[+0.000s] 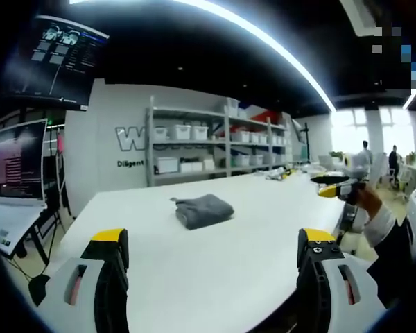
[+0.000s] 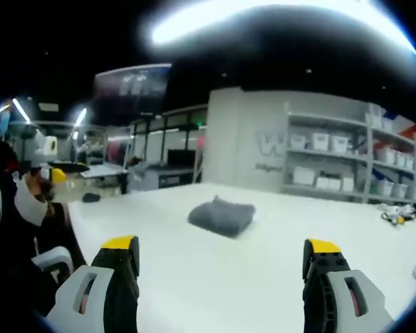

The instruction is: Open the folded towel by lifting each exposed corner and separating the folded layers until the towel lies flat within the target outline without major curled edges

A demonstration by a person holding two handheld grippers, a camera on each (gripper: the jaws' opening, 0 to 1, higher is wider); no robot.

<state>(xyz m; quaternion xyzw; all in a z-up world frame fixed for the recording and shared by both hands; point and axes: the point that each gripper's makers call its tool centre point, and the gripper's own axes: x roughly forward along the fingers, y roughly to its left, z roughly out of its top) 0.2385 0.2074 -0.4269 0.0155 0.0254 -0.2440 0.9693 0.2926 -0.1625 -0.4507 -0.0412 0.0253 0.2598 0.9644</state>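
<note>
Nearest, the left gripper and right gripper hover with yellow-tipped jaws spread wide, pinching nothing, above the near edge of the smooth white table. Further in, well apart from both, the soft grey folded towel sits as a rumpled, thick bundle near the table's middle. Opening has not begun, I judge; next, a gripper must reach in and pinch an exposed corner. Beyond stand metal shelves of white bins.
</note>
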